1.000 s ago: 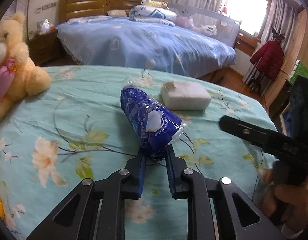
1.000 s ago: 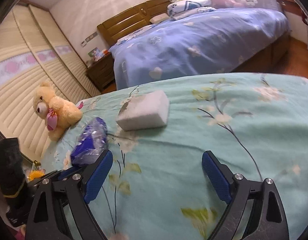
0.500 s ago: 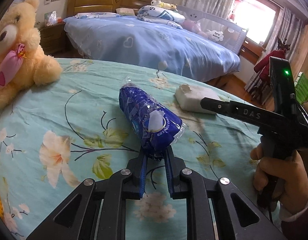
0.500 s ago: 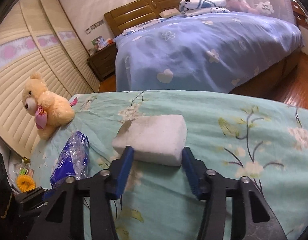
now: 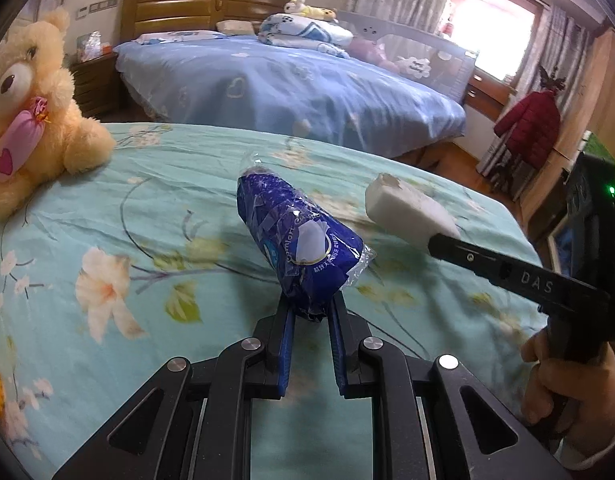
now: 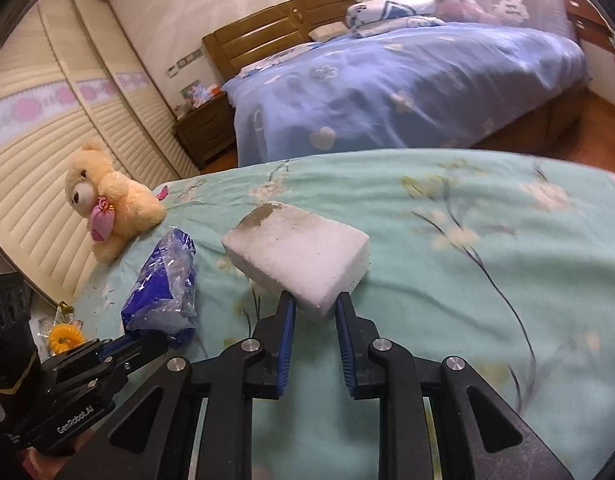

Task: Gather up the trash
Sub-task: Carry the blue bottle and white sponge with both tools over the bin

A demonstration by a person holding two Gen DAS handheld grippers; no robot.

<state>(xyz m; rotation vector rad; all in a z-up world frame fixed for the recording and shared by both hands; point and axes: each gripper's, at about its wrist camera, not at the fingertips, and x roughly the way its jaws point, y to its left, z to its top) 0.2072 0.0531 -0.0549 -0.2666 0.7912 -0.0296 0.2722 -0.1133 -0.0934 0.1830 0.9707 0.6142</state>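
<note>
Blue crinkled plastic, printed with white shapes and lettering, wraps the tissue pack, a soft bulging cylinder whose long axis runs away from the left gripper toward eleven o'clock in the left wrist view. Its near end is clenched between the blue pads, and its far end, with a clear twisted fringe of film, points at the blue bed. The rest of the pack stands up over the mint-green floral bedspread.

At two o'clock of the pack hangs the foam block, a white, grainy brick with a dirty, chipped far corner. The right gripper has just been closing and now pinches the block's near corner between its pads. The block's long axis runs from that corner toward ten o'clock in the right wrist view, its flat top tilted slightly.

A fuzzy cream teddy bear holding a pink heart pouch sits at ten o'clock of the pack. A hand grips the right tool's black handle at the lower right edge.
</note>
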